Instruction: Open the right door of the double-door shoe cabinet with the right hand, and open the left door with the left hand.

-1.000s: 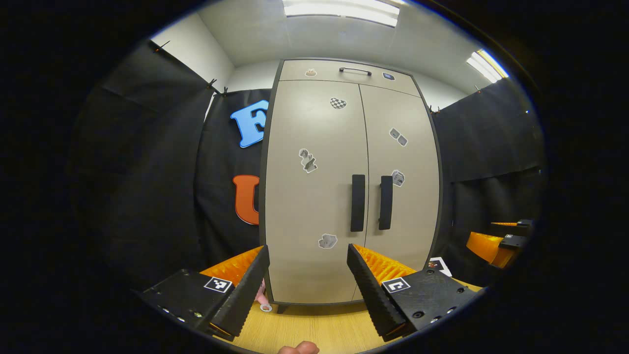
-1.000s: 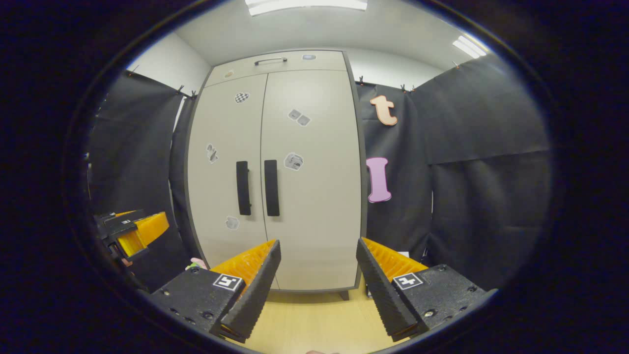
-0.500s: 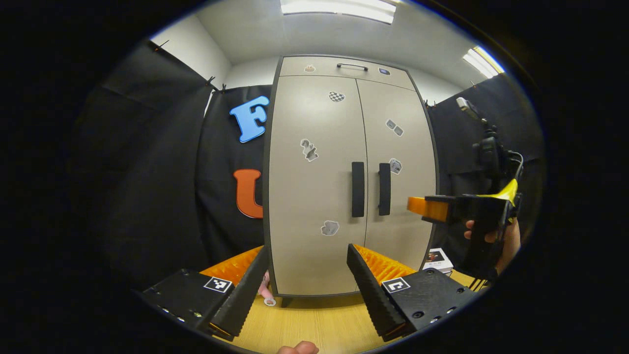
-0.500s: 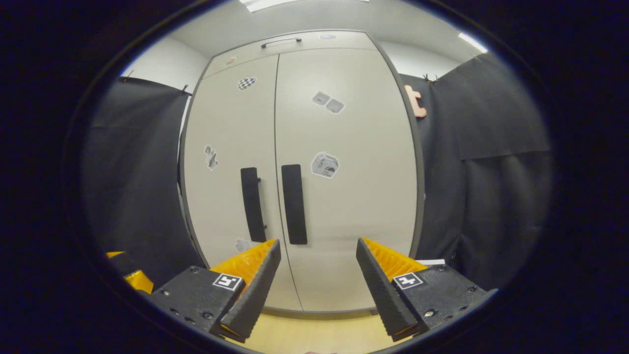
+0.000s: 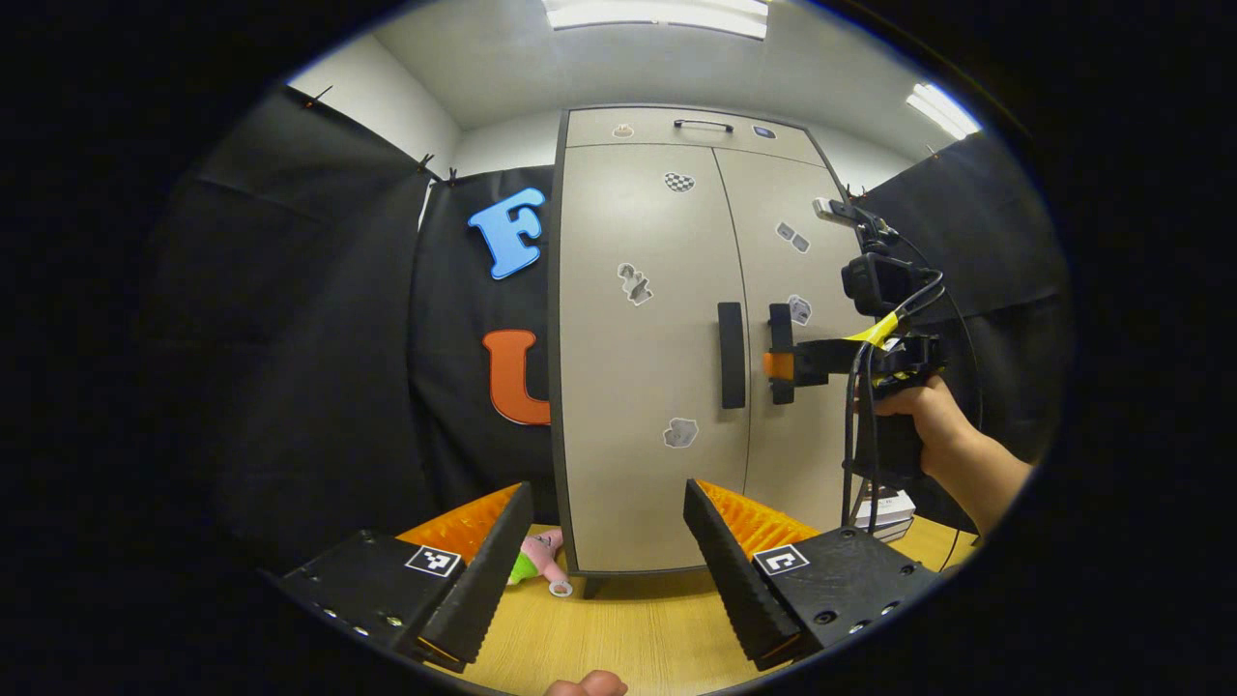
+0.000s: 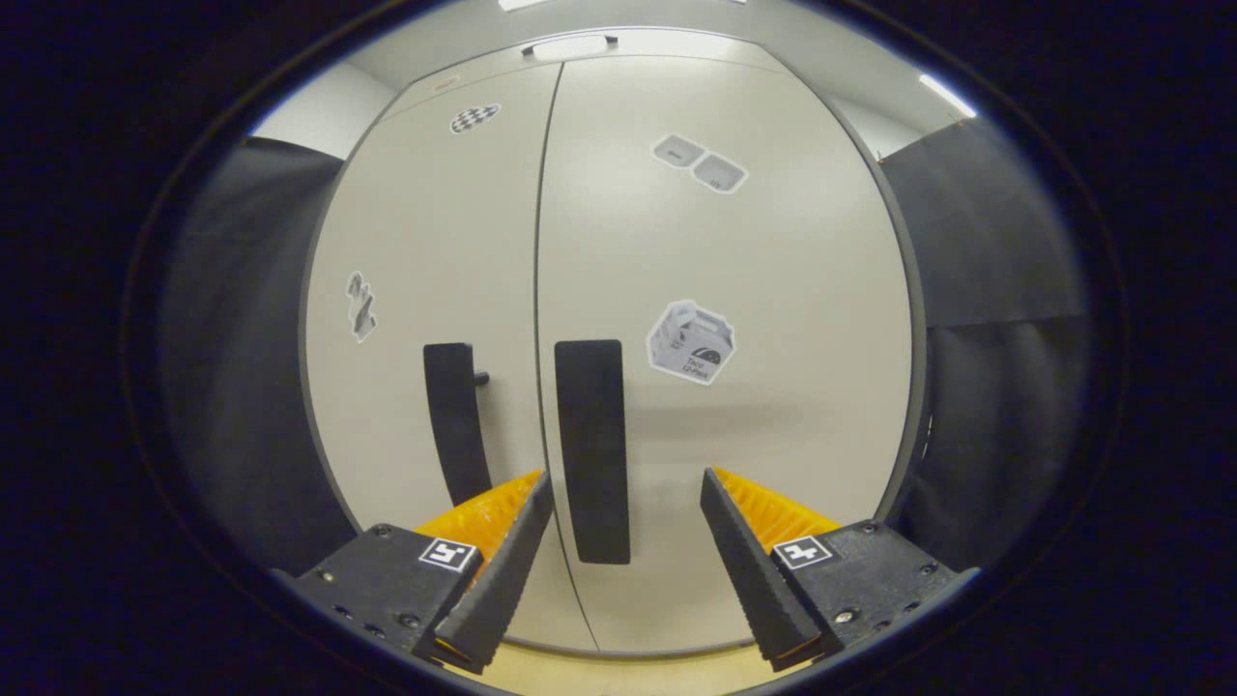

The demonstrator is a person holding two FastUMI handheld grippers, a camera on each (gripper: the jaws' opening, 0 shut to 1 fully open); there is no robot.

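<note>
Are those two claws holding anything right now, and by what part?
Nothing is held. The right gripper is open around the right door's handle, not pressing it. The left gripper is open, away from the cabinet.

Right handle (image 6: 591, 449): stood between the spread fingers of the right gripper (image 6: 626, 522), open air on both sides.
Left handle (image 5: 732, 355): unobstructed; open space lay ahead of the left gripper (image 5: 607, 541).
Floor at the cabinet's (image 5: 638, 387) left foot: occupied by a plush toy (image 5: 534, 561).

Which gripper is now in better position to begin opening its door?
Right: the right gripper, open, has the right door's handle between its fingers; the left gripper is far from the cabinet.
</note>
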